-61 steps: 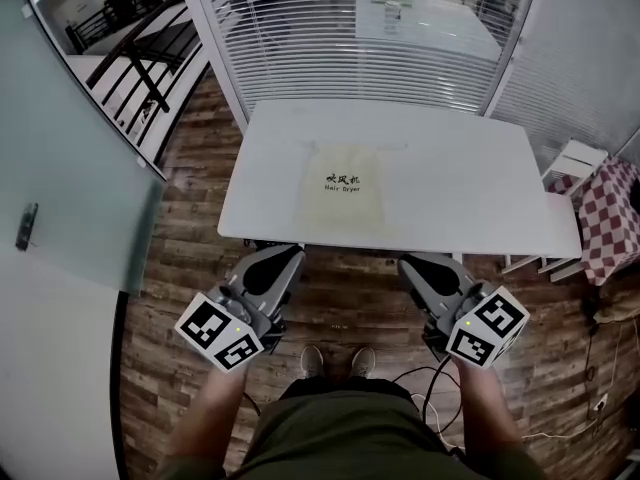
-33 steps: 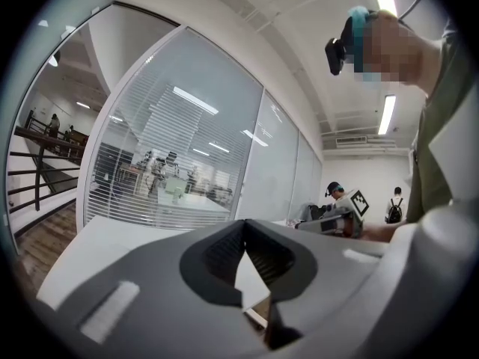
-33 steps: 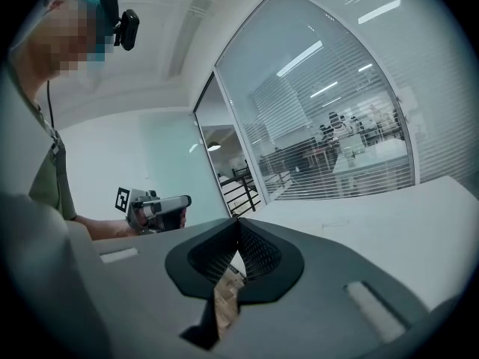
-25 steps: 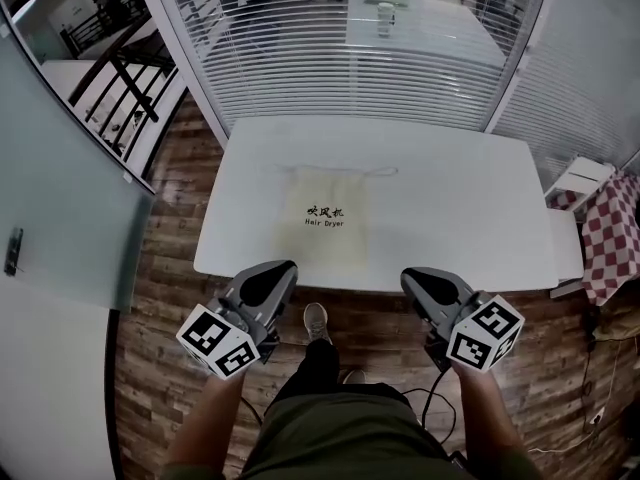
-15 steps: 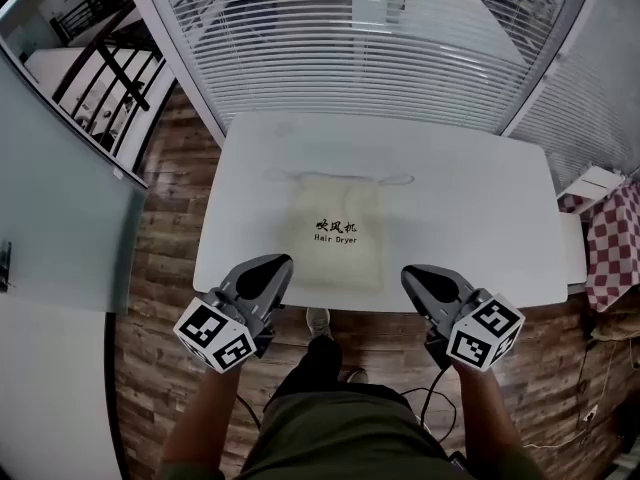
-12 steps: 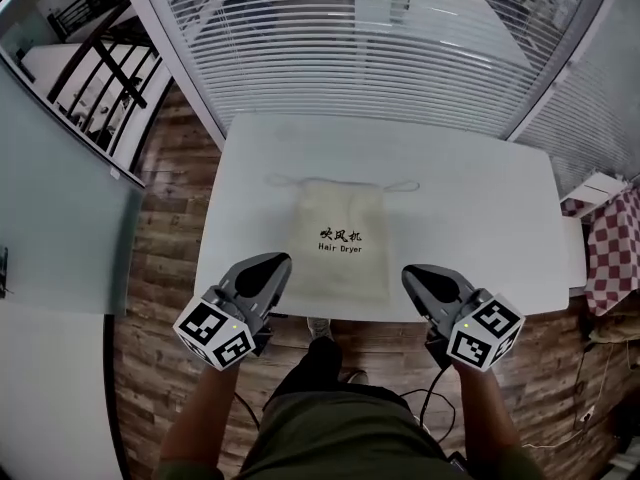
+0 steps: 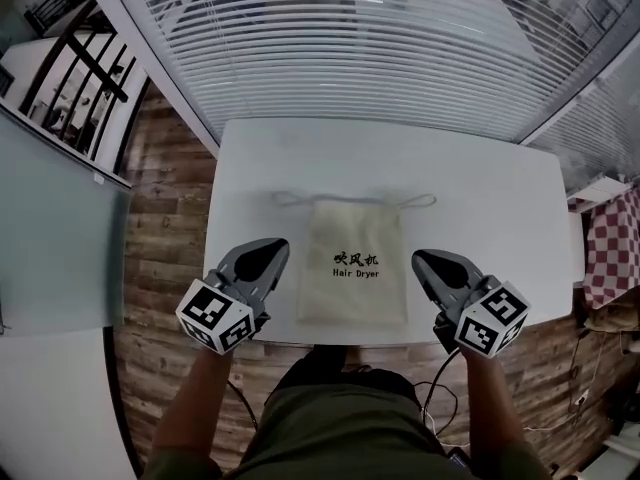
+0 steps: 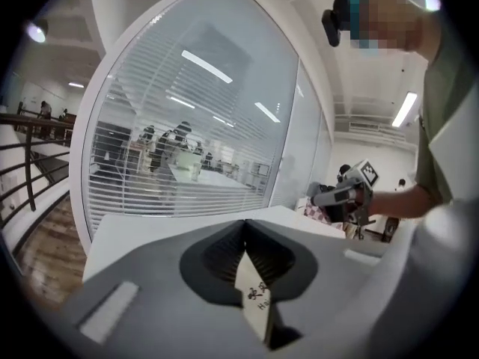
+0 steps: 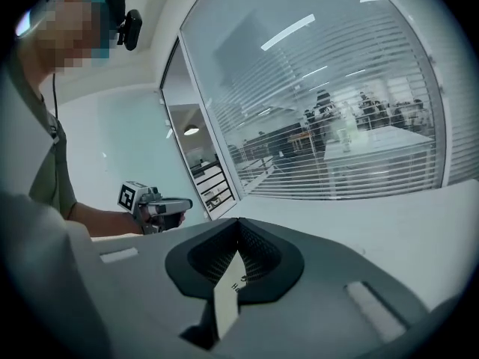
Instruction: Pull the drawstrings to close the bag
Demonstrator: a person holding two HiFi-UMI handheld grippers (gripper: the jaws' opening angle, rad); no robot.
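Hovering over the near edge of the white table, the left gripper sits lower left of ctr in the head view, just left of the bag and not touching it. Its own view shows both jaws pressed together at the tips w/ nothing pinched. A thin strip of the bag's printed cloth shows thru the slit behind the tips. The right gripper mirrors it lower right of ctr, just right of the bag. Its jaws are likewise pressed together w/ nothing btwn them, and the same sliver of cloth shows thru the slit.

The bag lies flat on the table at ctr frame. It is cream w/ black print reading "Hair Dryer", mouth toward the top of the frame. The drawstrings trail slack from both top corners, one loop to the left and one to the right, clear of both grippers.

Horizontal blinds fill the top of the frame. Wood floor runs down the left, and a red-checked cloth sits at the right edge. The person's forearms reach up from the bottom.
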